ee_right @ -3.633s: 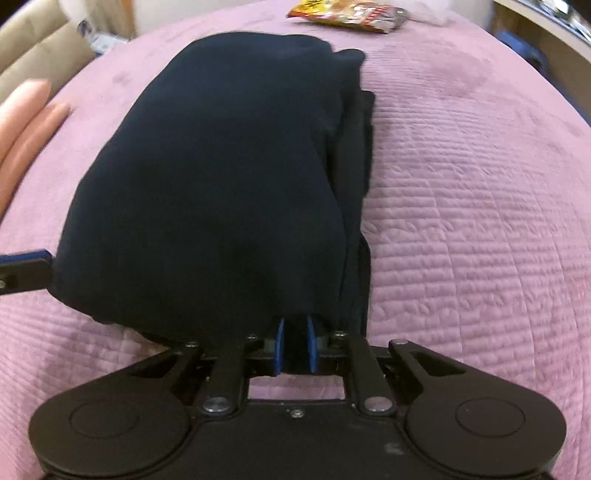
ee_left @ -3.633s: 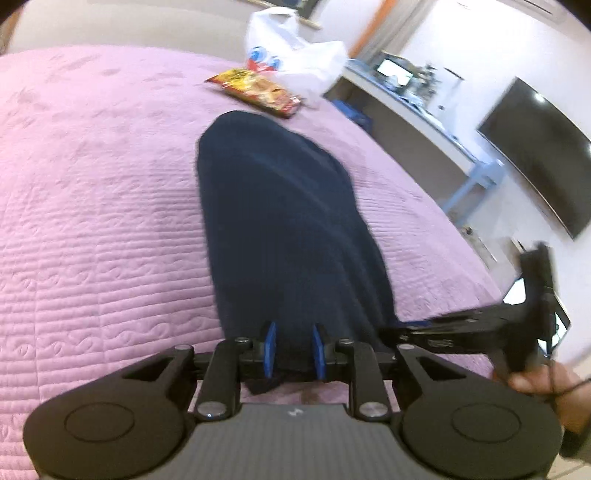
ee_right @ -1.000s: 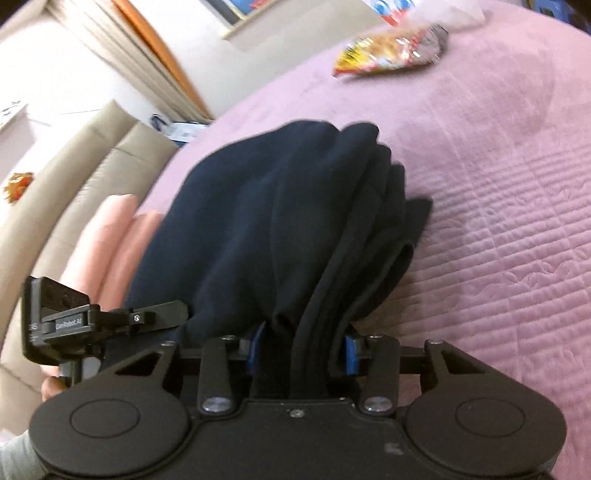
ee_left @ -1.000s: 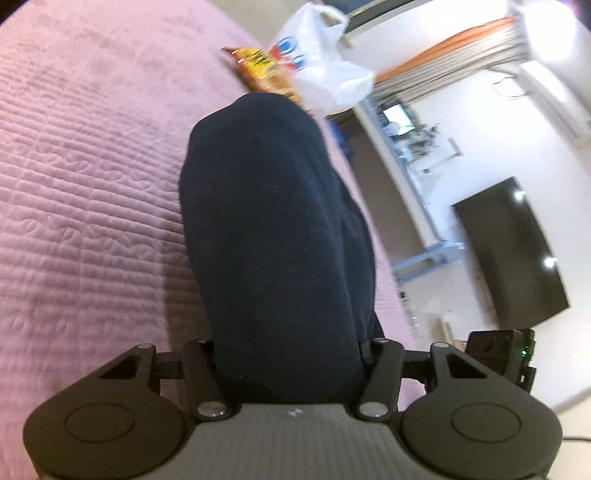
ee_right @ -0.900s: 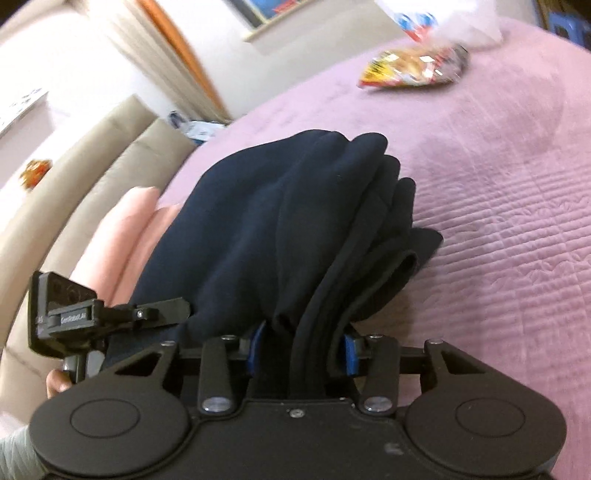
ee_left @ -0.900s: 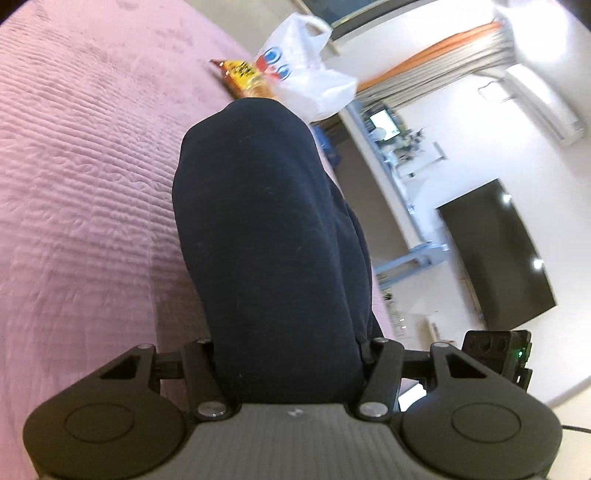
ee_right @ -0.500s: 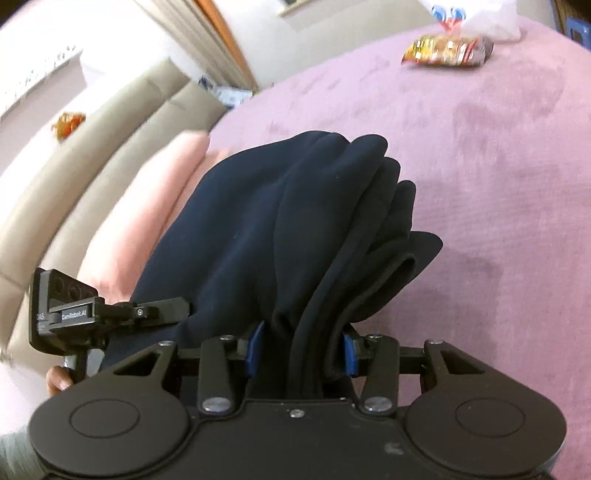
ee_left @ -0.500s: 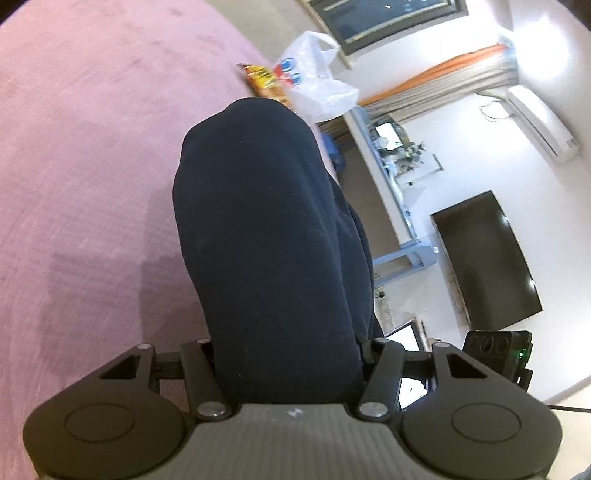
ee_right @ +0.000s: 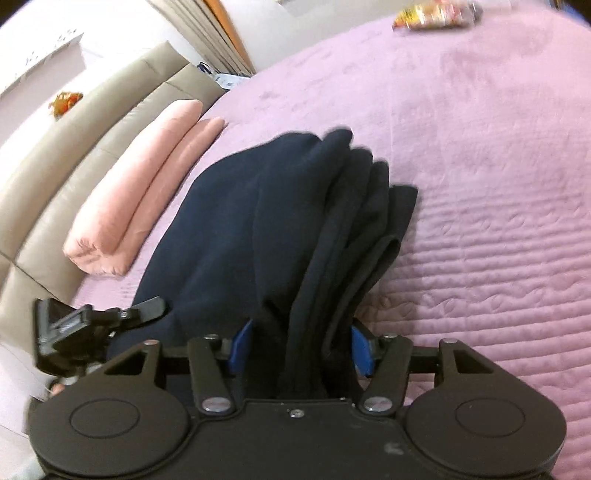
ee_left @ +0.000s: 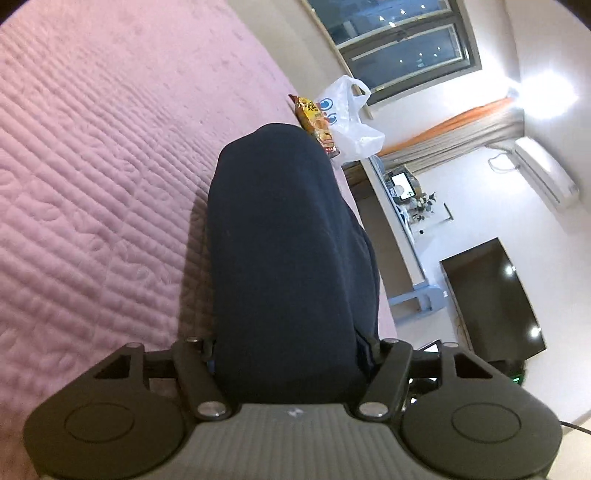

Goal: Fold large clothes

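Right gripper [ee_right: 299, 350] & left gripper [ee_left: 291, 354] clamp navy garment [ee_right: 258, 236] above quilt [ee_right: 480, 184]

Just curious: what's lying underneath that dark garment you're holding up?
Under the dark garment lies the pink quilted bedspread. Whatever sits directly beneath its folds is covered.

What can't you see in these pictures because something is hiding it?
- Left wrist view: the fingertips of the left hand-held gripper are buried under the dark garment.
- Left wrist view: the snack packet is partly behind the garment, its print too small to read.
- Right wrist view: the snack packet is blurred and cut by the top edge.
- Right wrist view: the garment covers the bedspread beneath it.
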Demonstrator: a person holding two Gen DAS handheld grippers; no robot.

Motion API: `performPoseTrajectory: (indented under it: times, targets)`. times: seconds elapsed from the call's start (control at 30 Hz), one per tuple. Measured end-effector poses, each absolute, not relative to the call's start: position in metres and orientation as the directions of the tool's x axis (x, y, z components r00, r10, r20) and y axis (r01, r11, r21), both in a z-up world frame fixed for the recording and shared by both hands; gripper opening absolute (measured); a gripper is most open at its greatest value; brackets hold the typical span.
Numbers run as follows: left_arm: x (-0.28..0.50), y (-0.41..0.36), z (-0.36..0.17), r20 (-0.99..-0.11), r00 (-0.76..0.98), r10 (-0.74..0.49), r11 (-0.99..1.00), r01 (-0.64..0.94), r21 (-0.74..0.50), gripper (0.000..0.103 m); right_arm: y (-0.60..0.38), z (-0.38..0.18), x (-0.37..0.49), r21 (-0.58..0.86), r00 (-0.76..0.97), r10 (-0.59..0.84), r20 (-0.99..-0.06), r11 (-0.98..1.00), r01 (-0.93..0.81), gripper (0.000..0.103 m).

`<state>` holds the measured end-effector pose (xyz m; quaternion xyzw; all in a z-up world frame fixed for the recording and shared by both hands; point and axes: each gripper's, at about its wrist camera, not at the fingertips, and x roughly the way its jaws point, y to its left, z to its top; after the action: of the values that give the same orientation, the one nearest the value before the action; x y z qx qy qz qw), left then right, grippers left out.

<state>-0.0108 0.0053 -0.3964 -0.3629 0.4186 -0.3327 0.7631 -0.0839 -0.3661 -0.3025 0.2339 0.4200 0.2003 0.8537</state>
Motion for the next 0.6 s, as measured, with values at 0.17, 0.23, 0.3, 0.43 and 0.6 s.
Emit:
performPoseTrajectory:
  times: [0.17, 0.23, 0.3, 0.43, 0.6]
  targets:
    - [-0.066, 0.023, -0.366, -0.429, 0.542, -0.723, 0.597, 0.178, -0.782, 0.075, -0.351, -0.273, -0.133, 0.477, 0.641, 0.469, -0.608, 0.861, -0.177, 0.080]
    - [-0.090, 0.036, -0.356, -0.403, 0.561, -0.723, 0.572, 0.160, -0.805, 0.074, -0.345, -0.273, -0.144, 0.487, 0.636, 0.473, -0.609, 0.857, -0.171, 0.079]
    - [-0.109, 0.045, -0.343, -0.396, 0.581, -0.711, 0.575, 0.158, -0.803, 0.074, -0.332, -0.277, -0.155, 0.442, 0.631, 0.440, -0.639, 0.881, -0.166, 0.070]
    - [-0.127, 0.024, -0.304, -0.414, 0.589, -0.694, 0.657, 0.281, -0.700, 0.051, -0.299, -0.307, -0.165, 0.244, 0.524, 0.284, -0.803, 0.959, -0.145, 0.029]
    - [-0.124, -0.028, -0.277, -0.512, 0.615, -0.600, 0.798, 0.414, -0.437, 0.030, -0.308, -0.277, -0.168, 0.232, 0.576, 0.290, -0.765, 0.957, -0.173, 0.029]
